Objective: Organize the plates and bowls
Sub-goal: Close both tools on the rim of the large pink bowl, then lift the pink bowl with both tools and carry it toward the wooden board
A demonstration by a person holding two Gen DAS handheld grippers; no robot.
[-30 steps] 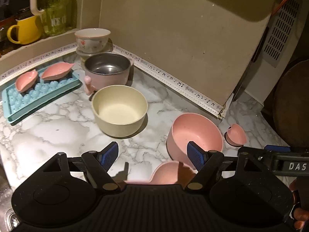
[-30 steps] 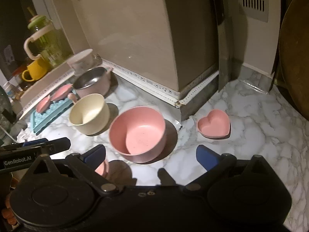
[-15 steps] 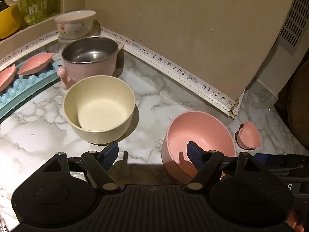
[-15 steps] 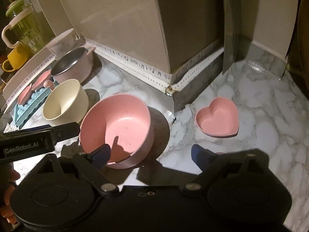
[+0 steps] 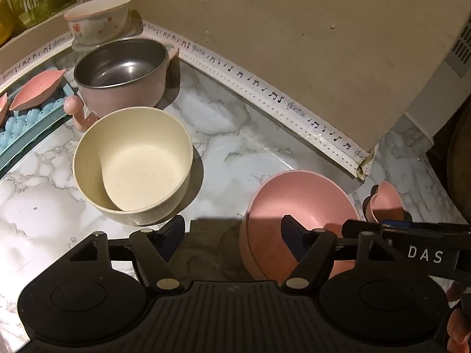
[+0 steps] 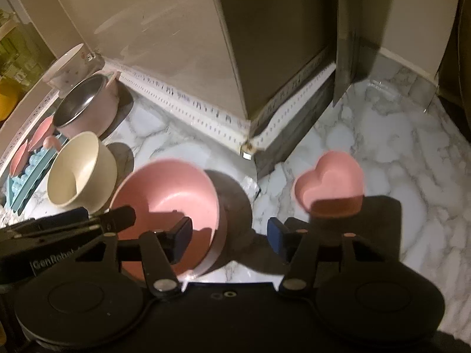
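Observation:
A pink bowl [image 5: 297, 203] [image 6: 173, 191] stands on the marble counter. My left gripper [image 5: 232, 232] is open, its right finger over the bowl's near rim. My right gripper [image 6: 229, 235] is open and straddles the bowl's right wall, left finger inside, right finger outside. A cream bowl [image 5: 132, 161] [image 6: 79, 170] stands to the left of the pink one. A pink heart-shaped dish [image 6: 329, 182] [image 5: 384, 201] sits to the right.
A steel-lined pink pot [image 5: 123, 73] and a white flowered bowl [image 5: 98, 17] stand at the back left. A blue tray [image 5: 26, 123] holds pink leaf dishes [image 5: 36, 88]. A beige wall corner [image 6: 244, 144] juts toward the bowls.
Both grippers have moved forward and down toward the pink bowl. The right gripper's fingers now straddle its wall. The bowls have not moved.

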